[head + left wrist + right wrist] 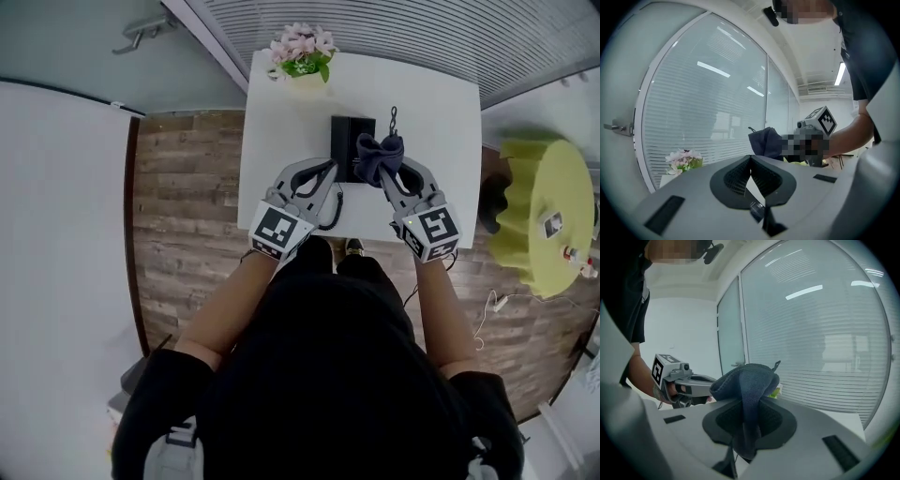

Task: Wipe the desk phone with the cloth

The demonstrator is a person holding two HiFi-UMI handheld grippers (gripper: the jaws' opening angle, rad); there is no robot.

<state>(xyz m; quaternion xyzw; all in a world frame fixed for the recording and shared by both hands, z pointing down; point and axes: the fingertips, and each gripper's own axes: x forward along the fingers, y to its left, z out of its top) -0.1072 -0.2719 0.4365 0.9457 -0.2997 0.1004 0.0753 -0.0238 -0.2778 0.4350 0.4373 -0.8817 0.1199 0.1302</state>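
The right tool (387,174) pinches the cloth (377,155) tight just above the phone (349,141), ready to rub it. The left tool (325,174) is squeezed shut and empty, beside the phone over the counter (441,103).

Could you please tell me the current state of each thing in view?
Left gripper: shut, empty.
Right gripper: shut on the cloth.
Cloth: bunched, clamped in the right gripper.
Desk phone: resting on the table.
Flowers: upright at the table's far edge.
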